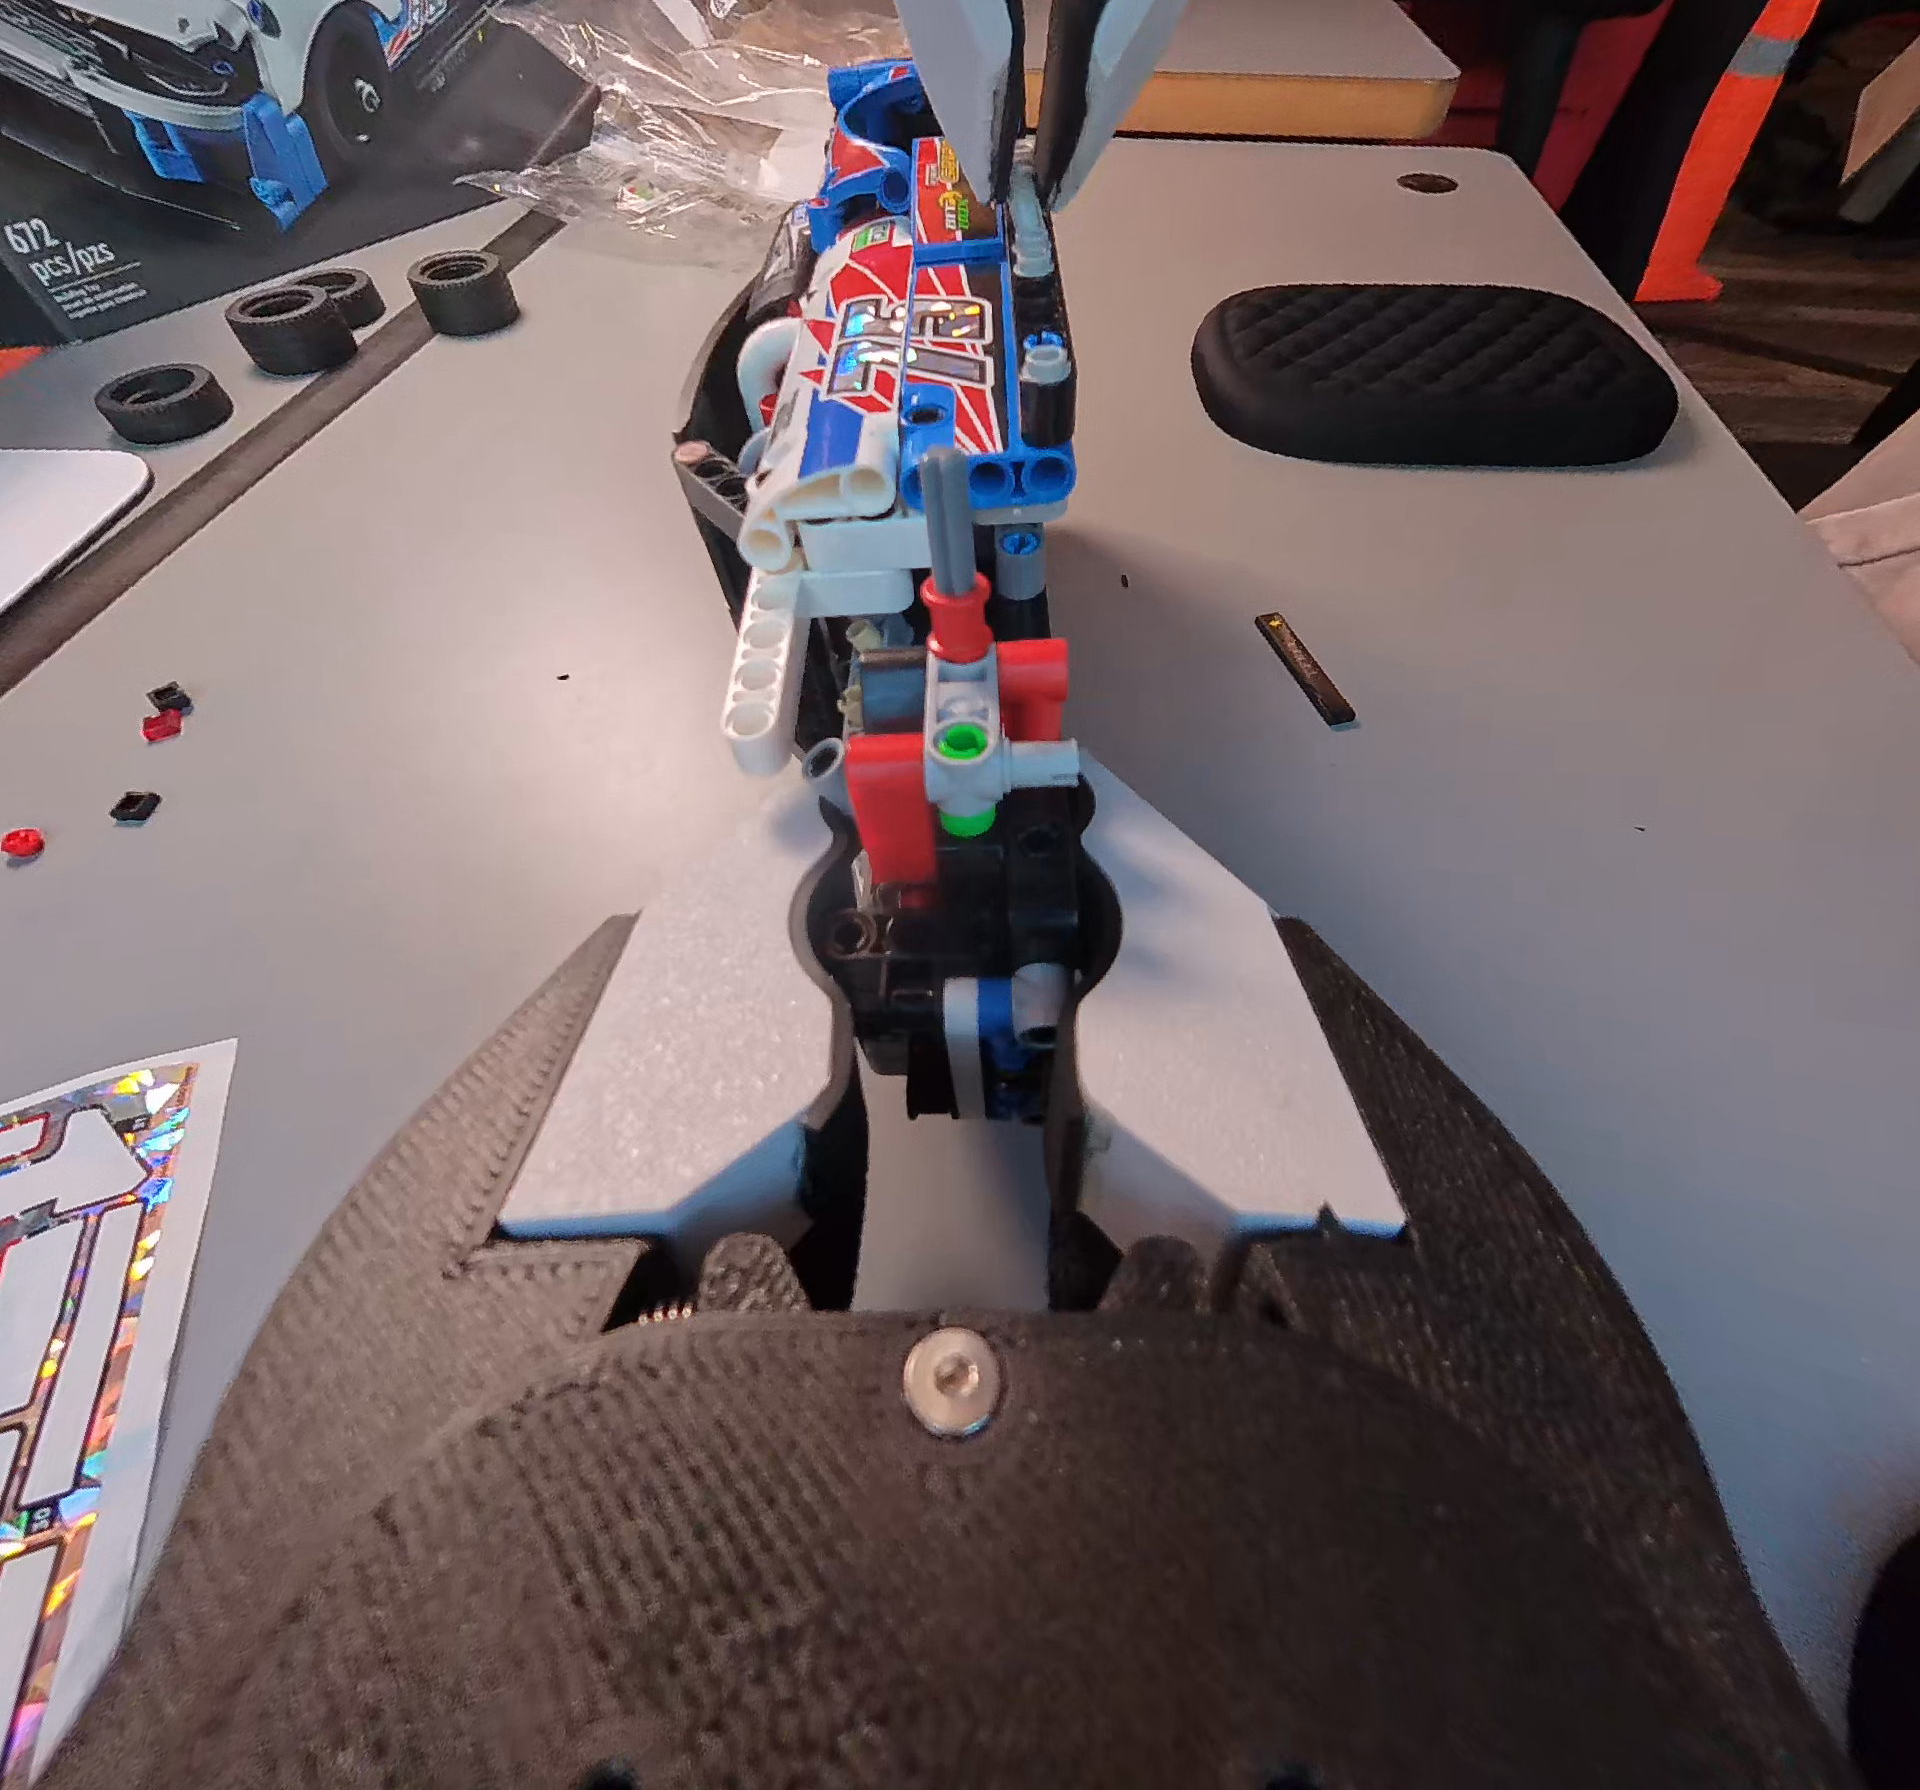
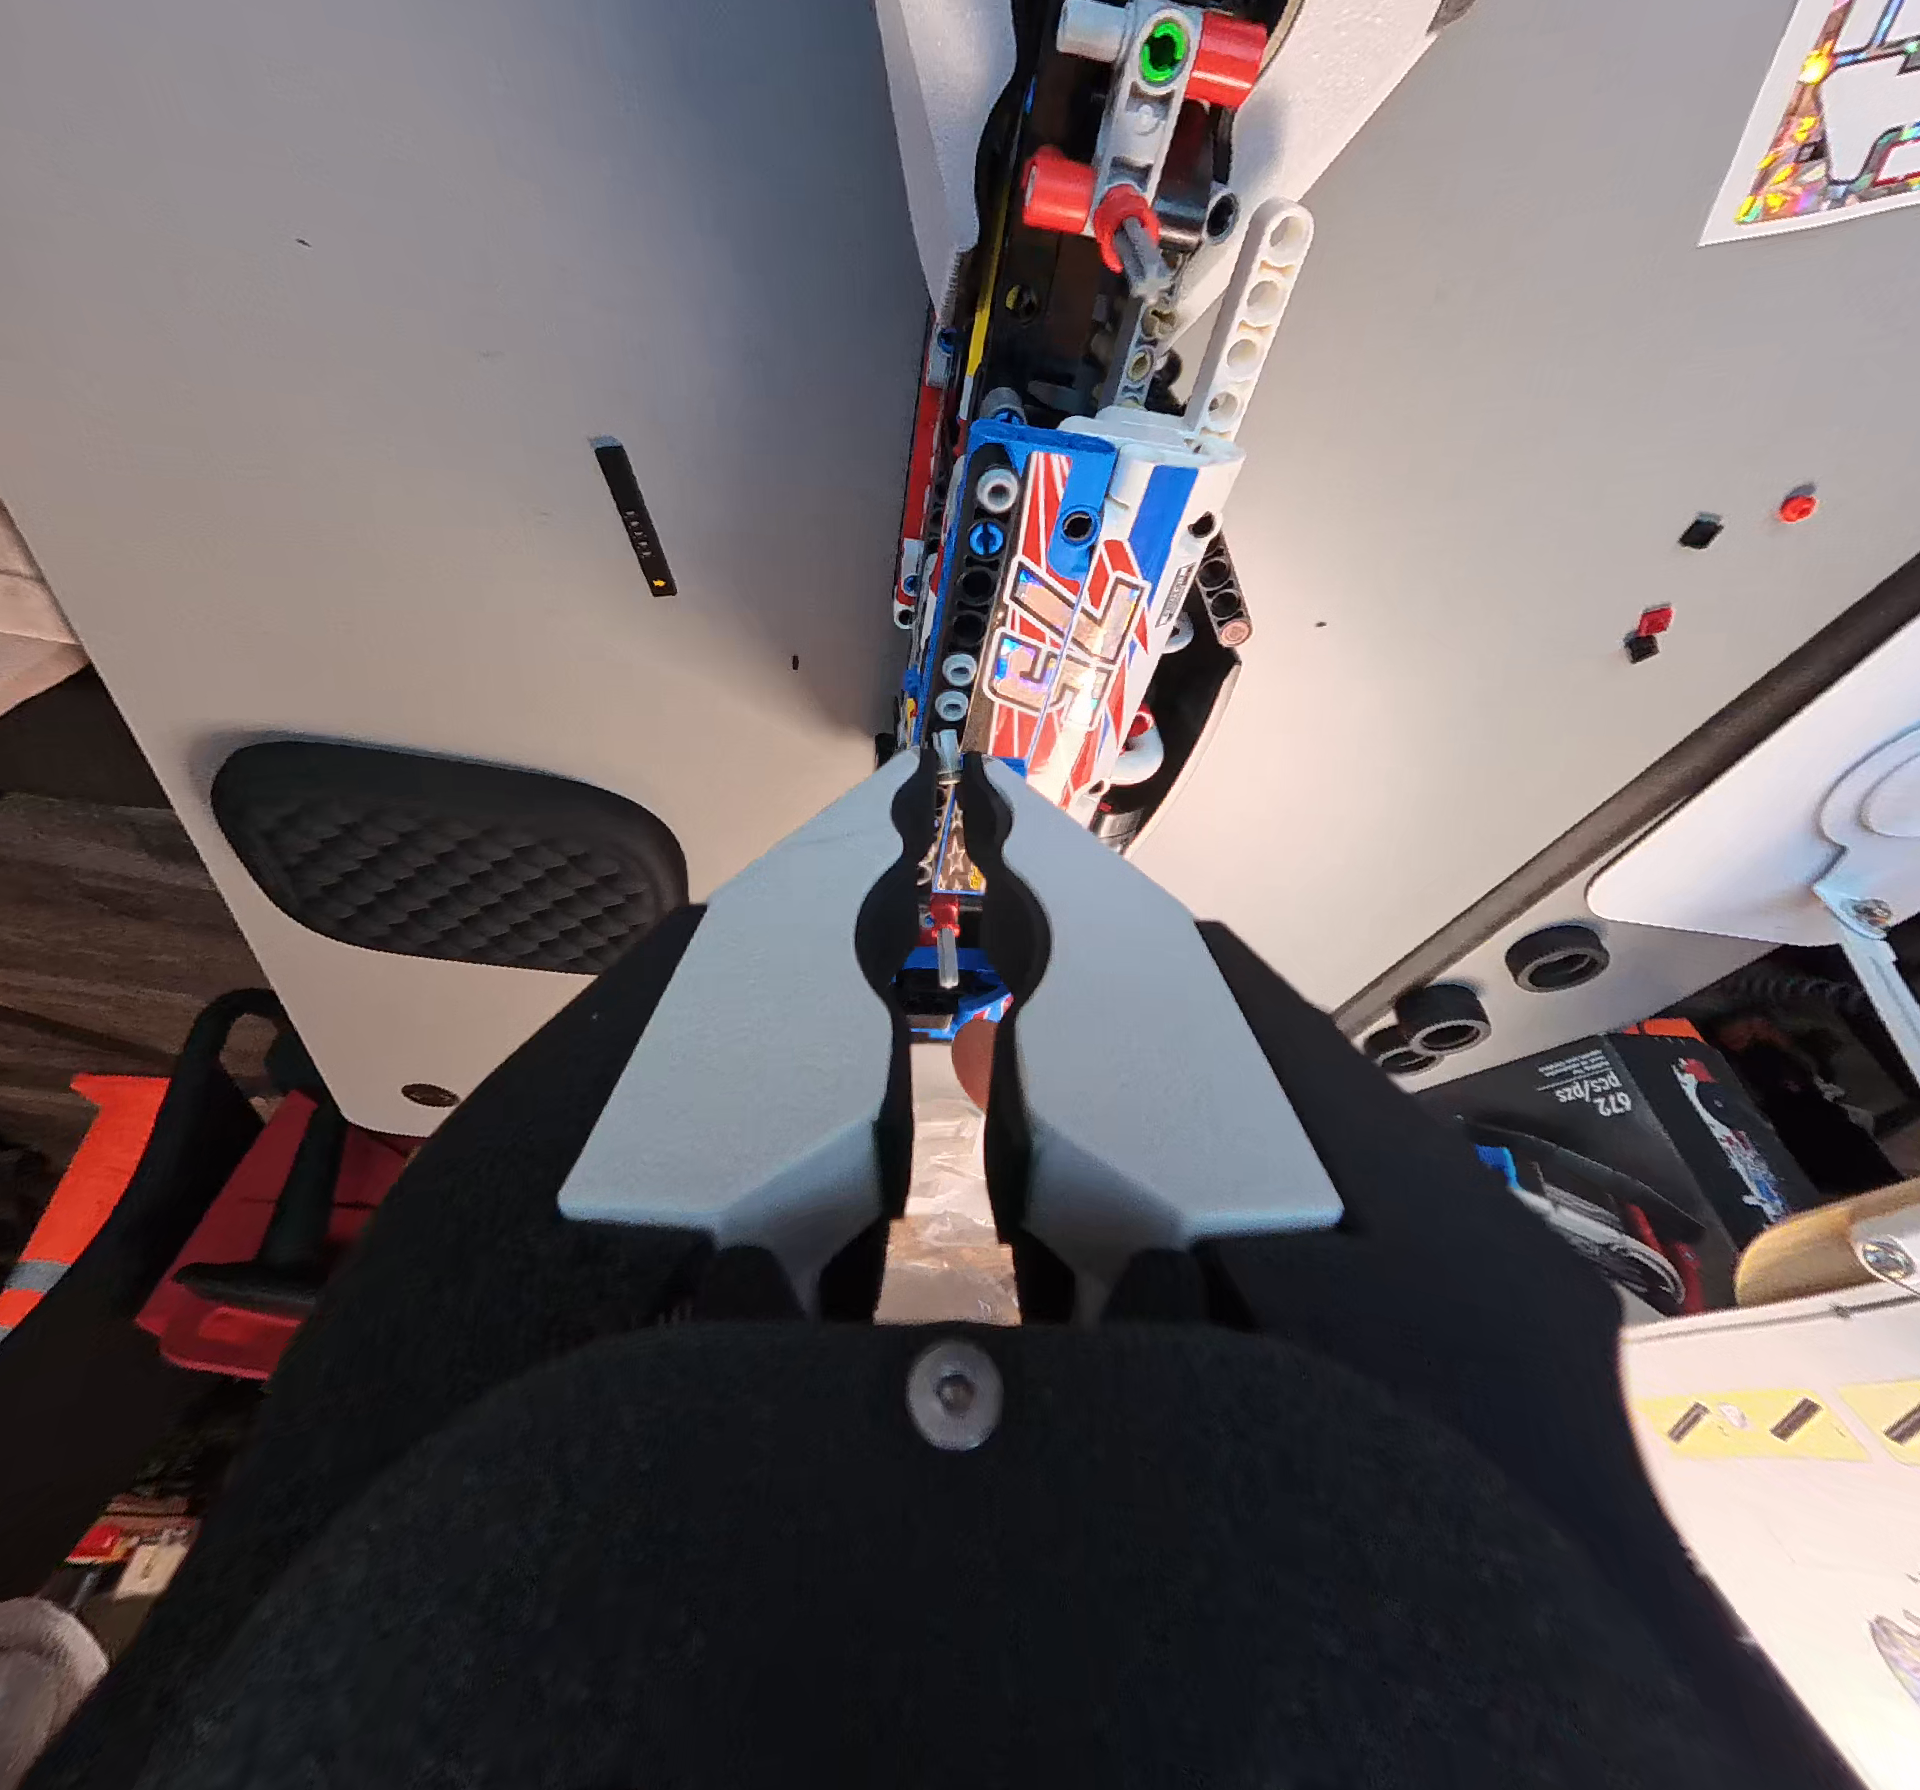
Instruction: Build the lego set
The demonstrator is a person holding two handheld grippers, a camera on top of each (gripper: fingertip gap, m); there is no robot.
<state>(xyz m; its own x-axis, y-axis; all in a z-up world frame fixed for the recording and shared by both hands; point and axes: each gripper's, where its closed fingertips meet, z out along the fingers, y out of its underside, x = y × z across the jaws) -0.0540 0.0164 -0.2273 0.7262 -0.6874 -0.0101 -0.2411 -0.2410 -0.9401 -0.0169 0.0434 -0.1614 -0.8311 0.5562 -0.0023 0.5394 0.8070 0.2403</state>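
Mid-table [image 1: 1351, 805], the left gripper [image 1: 961, 1002] clamps the car body [image 1: 935, 369] at one end while the right gripper [image 2: 948, 774], nearly closed, pinches a small pin [image 2: 945, 753] at the other end, probably to be pressed in next

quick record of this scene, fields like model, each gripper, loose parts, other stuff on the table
model: part-built lego car, lying on its side on the table
left gripper: shut on the car's black end
right gripper: shut on a small grey pin at the far end
loose parts: four black tyres, small red and black pieces
other: sticker sheet, set box, black pad
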